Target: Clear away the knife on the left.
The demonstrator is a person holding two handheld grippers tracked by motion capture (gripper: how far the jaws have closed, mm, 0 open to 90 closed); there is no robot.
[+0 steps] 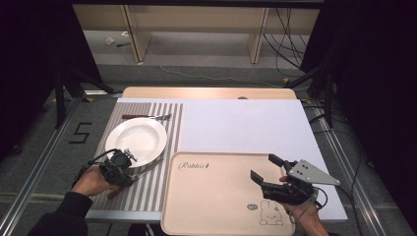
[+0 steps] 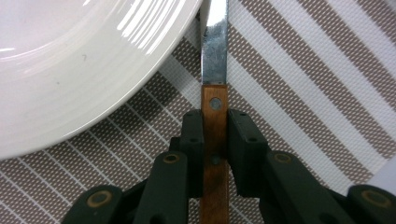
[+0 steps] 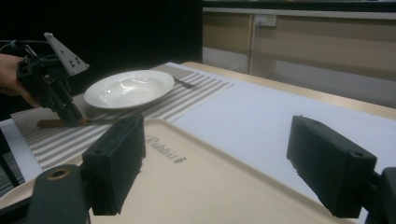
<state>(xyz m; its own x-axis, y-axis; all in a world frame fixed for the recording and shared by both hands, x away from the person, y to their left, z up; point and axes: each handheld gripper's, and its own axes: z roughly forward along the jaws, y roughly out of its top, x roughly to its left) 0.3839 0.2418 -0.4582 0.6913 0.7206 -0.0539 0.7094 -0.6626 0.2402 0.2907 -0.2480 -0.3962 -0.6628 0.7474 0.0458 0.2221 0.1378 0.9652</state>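
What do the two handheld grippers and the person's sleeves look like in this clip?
Both grippers are black with two blocky jaws. The right gripper carries a grey three-cornered plate with small holes; the left gripper trails a black cable. Brass-coloured rivets mark the linkages. A dark sleeve covers the left forearm.

Your knife (image 2: 214, 116) has a brown wooden handle with metal rivets and a bright steel blade. It lies flat on the striped placemat (image 2: 299, 88), the handle running straight up between the jaws of your left hand-held gripper (image 2: 215, 140), whose pads press both of its sides. The blade reaches out ahead of the fingertips, just beside the rim of the white plate (image 2: 79, 70) off to the gripper's left.
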